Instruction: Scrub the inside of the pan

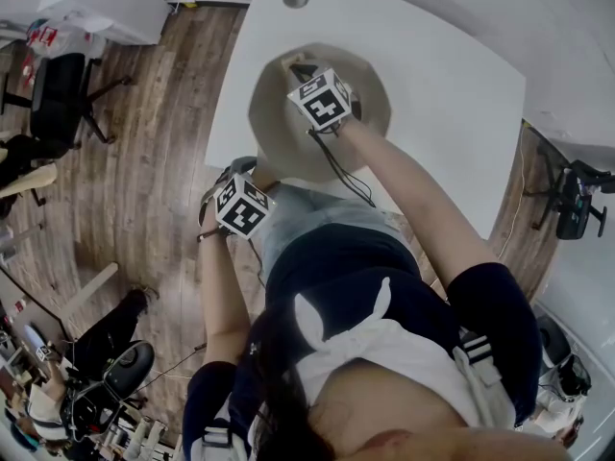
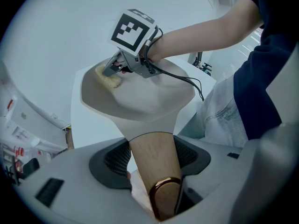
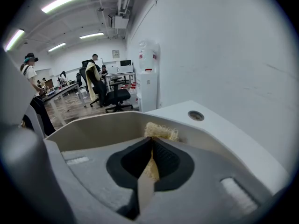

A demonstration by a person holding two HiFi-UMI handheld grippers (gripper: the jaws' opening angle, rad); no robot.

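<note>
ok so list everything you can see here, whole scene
pan: one, beige, on the table
handle: one, wood-coloured, on the pan, pointing at the person
scrub pad: one, pale yellow, inside the pan at its far wall
table: one, white
grommet: one, grey, in the table's far part
office chair: one, black, on the floor left of the table
floor: wood-brown
water dispenser: one, white, by the wall
people: several, far back
left tool: grey, shut on the handle
right tool: grey, shut on the scrub pad

Beige pan (image 1: 274,133), tan wood-grain handle (image 2: 154,162), pale yellow scrubber (image 3: 161,131), white table (image 1: 442,84), black-and-white patterned marker cube (image 1: 320,101).
</note>
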